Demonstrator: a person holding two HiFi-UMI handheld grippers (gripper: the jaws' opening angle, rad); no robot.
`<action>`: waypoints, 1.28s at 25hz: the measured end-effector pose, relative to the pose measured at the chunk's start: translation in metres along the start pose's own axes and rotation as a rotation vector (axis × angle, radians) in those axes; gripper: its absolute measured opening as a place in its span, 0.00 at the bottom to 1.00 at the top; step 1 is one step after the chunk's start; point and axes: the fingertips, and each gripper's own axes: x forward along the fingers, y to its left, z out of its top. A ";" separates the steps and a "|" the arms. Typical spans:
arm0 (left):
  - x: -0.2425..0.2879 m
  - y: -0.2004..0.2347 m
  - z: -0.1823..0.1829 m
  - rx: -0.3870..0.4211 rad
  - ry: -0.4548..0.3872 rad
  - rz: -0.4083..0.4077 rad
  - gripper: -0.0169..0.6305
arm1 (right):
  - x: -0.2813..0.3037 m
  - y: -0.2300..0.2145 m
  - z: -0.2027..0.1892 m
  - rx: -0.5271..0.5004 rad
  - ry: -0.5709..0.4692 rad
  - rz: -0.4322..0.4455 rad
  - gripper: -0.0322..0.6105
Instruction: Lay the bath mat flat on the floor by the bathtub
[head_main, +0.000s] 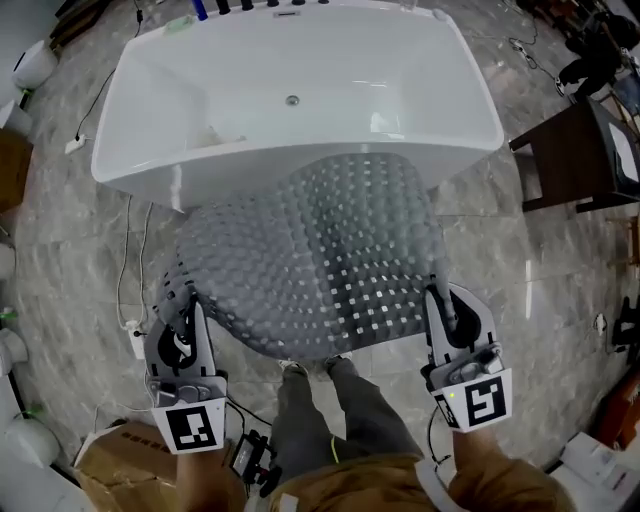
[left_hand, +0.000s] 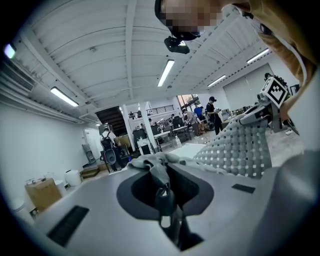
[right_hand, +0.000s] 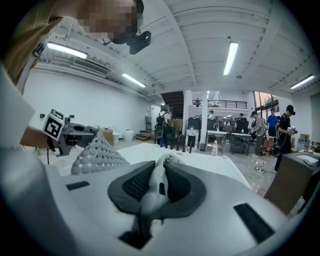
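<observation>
The grey rubbery bath mat (head_main: 320, 260), studded and pierced with rows of small square holes, is off the floor, spread wide and bulging upward in the middle. Its near corners are pinched, one at 8 o'clock in the left gripper (head_main: 185, 320) and one at 4 o'clock in the right gripper (head_main: 440, 305). Toward 12 o'clock its far edge overlaps the near rim of the white rectangular bathtub (head_main: 470, 90), though contact cannot be judged. The tub stands on a grey marbled stone floor (head_main: 80, 260).
</observation>
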 end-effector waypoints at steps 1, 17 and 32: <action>0.000 0.000 0.000 0.007 -0.007 0.001 0.09 | 0.001 0.003 -0.002 -0.005 0.001 -0.004 0.12; 0.028 -0.017 0.027 0.190 0.070 0.012 0.09 | 0.012 -0.015 -0.036 0.176 -0.064 -0.028 0.12; 0.032 -0.017 0.023 0.206 0.071 -0.026 0.09 | 0.017 -0.009 -0.030 0.102 -0.054 -0.021 0.12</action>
